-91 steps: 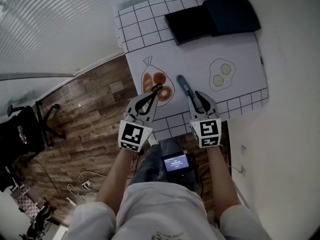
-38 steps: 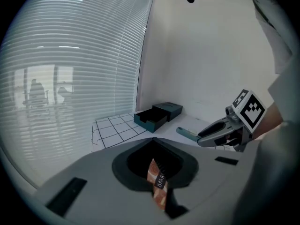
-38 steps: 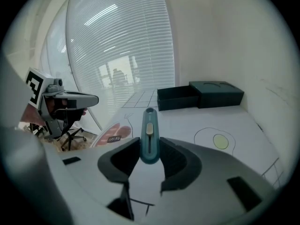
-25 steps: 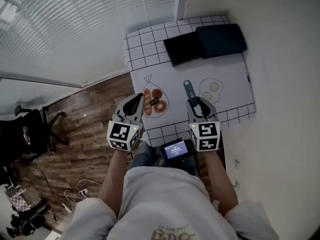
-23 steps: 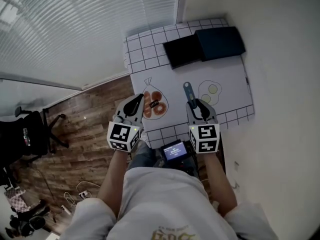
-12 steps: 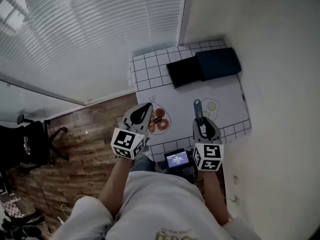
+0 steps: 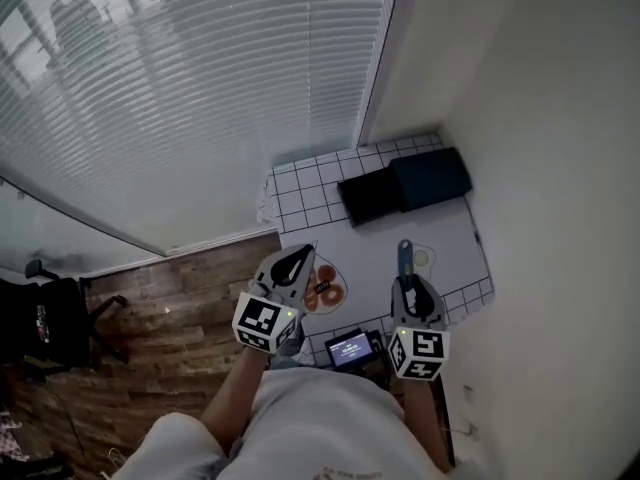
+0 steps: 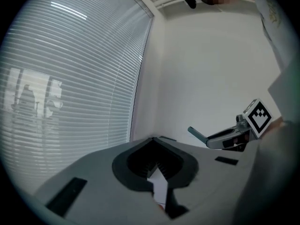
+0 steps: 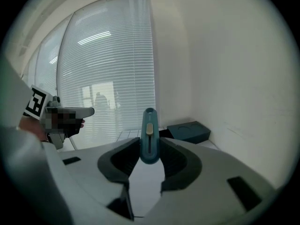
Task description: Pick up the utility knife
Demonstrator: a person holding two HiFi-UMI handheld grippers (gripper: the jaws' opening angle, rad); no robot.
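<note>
Above table (image 7: 360, 243) | right hand-held gripper (image 7: 407, 284) clamped on teal utility knife (image 9: 149, 139), pale slider (image 9: 148, 129) | left hand-held gripper (image 7: 300, 256) closed

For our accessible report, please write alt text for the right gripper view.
The right tongs grip a teal utility knife that sticks out ahead. Beyond it are window blinds, a white wall and a dark box.

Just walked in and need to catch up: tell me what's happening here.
A person holds a tool in each hand over a small white table. The right tool is clamped on a teal utility knife, gripping one end and holding it up in the air, off the table. The left tool is shut with nothing in it, held up alongside. Two dark boxes sit at the table's far edge.
</note>
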